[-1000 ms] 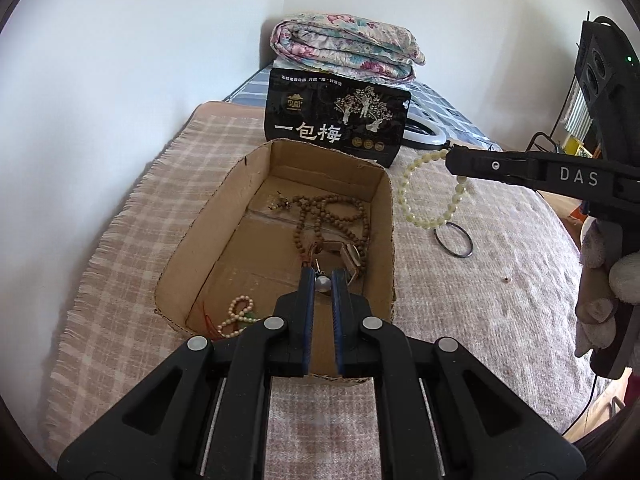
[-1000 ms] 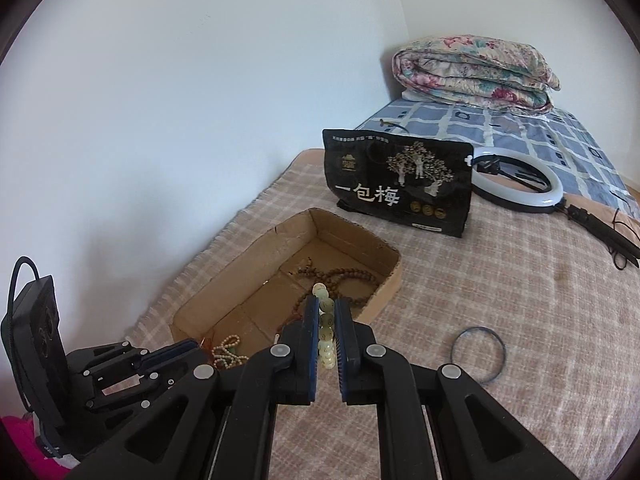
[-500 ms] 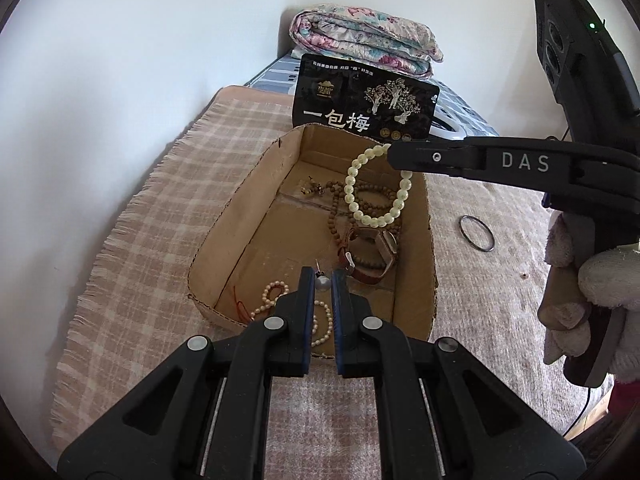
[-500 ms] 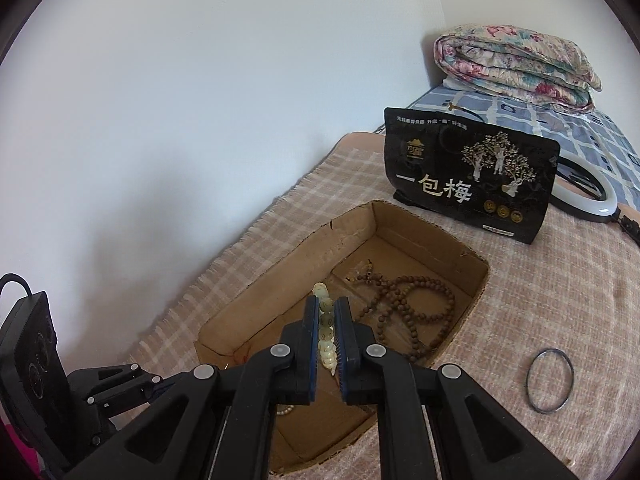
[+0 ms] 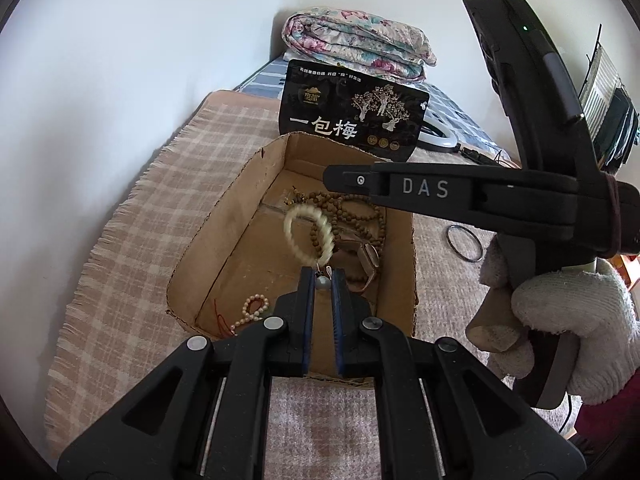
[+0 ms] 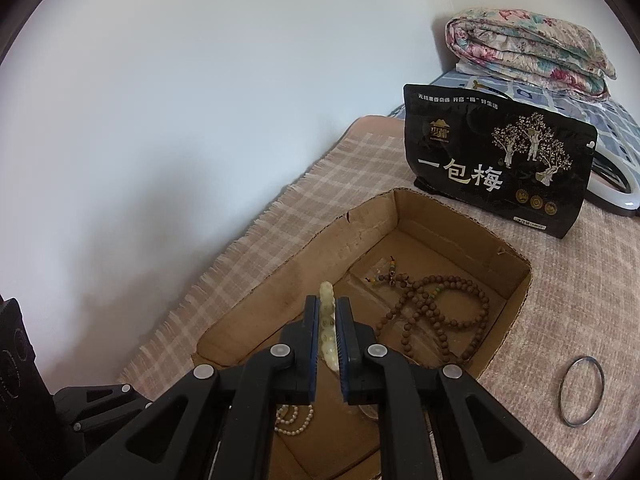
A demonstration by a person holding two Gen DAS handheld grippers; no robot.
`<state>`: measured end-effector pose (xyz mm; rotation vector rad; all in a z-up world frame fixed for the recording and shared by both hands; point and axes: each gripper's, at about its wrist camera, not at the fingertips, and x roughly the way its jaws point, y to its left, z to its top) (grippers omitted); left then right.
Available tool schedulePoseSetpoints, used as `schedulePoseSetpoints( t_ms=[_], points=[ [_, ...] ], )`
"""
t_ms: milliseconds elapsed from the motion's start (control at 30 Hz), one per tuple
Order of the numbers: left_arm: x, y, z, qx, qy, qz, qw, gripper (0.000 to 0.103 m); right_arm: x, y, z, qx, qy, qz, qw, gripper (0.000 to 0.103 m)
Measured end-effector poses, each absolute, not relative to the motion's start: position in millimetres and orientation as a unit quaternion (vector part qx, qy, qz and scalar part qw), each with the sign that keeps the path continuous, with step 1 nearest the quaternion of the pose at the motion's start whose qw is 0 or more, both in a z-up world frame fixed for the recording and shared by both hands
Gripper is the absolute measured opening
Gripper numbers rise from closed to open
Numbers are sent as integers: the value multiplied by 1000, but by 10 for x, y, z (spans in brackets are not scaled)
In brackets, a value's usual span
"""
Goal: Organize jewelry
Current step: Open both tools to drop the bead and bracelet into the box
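A cardboard box (image 5: 208, 236) (image 6: 516, 312) lies on the plaid blanket. It holds brown wooden prayer beads (image 5: 360, 216) (image 6: 436, 308), a watch (image 5: 366, 258) and a small pale bead bracelet (image 5: 252, 312) (image 6: 294, 420). The cream bead bracelet (image 5: 306, 234) appears blurred in mid-air over the box, below the right gripper's tip (image 5: 332, 174). In the right wrist view the right gripper (image 6: 328, 320) still has cream beads (image 6: 326, 320) between its slightly parted pads. My left gripper (image 5: 322, 284) is shut on a small silver pearl-like earring (image 5: 321, 283) above the box's near end.
A thin dark bangle (image 5: 464, 242) (image 6: 581, 391) lies on the blanket right of the box. A black snack bag (image 5: 352, 120) (image 6: 496, 168) stands behind the box. A folded floral quilt (image 5: 356, 48) and a ring light (image 6: 616, 184) lie farther back. The wall runs along the left.
My right gripper moved left over the box with the cream bracelet, which now hangs lower and blurred beneath its tip. My left gripper stayed shut on the earring.
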<state>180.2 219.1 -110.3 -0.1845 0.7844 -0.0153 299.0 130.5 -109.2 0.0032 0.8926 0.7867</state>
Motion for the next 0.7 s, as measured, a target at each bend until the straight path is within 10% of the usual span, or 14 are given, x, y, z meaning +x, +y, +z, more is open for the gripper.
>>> schedulePoseSetpoints(
  t_ms=[100,233,300,700],
  points=[
    [1798,2163,-1102,-84,383,-6,920,7,3012,1276,-1083,5,420,359,834,38],
    [1775,2176,-1097,-83,376,6,923,54,3035,1237,-1070,4,420,340,841,60],
    [1767,2184,-1089,-82,376,10,923,54,3029,1212,-1052,2,415,332,847,81],
    [1747,2115,-1044,-77,374,8,924,54,2988,1058,-912,-26,389,279,878,103]
  ],
)
